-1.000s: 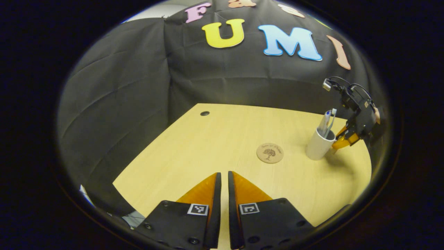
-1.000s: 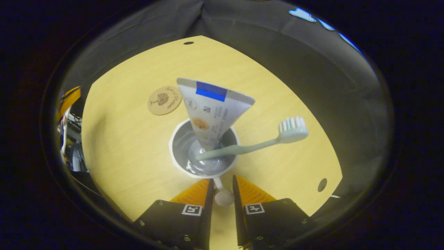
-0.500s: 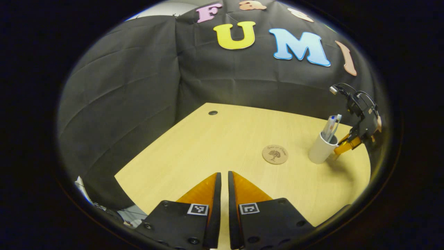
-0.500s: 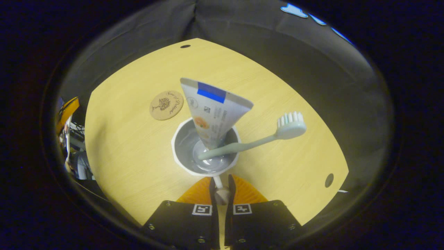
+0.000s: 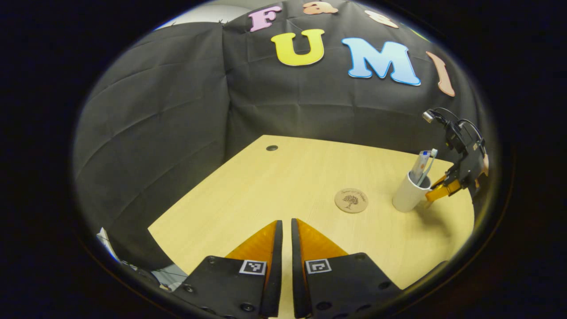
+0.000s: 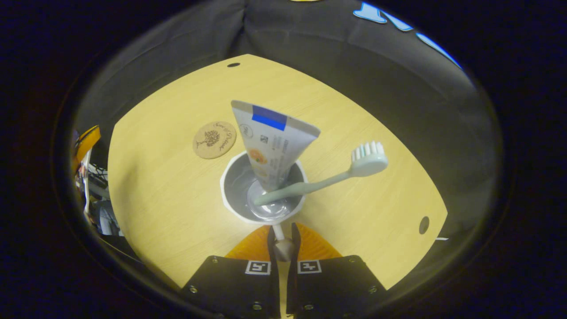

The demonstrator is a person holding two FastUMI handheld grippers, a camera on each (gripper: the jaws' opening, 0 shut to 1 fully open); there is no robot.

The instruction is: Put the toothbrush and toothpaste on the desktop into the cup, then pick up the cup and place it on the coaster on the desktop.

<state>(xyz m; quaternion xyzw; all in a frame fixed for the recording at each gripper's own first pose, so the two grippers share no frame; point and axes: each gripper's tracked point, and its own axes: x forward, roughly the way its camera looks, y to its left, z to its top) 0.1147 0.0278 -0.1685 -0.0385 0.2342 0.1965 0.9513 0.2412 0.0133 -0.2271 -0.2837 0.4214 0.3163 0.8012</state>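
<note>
Right gripper view has the right gripper (image 6: 282, 237) pinching the cup's handle (image 6: 279, 235) between both fingers, with the white cup (image 6: 230, 201) just ahead on the desk (image 6: 168, 195); the toothpaste (image 6: 272, 141) and toothbrush (image 6: 336, 175) stand inside it, leaning out over the rim, and the coaster (image 6: 214, 139) lies near, beyond the cup and apart from it. Left gripper view has the left gripper (image 5: 283, 235) pressed almost together on nothing, low over the desk's near edge, well apart from the cup at far right.
</note>
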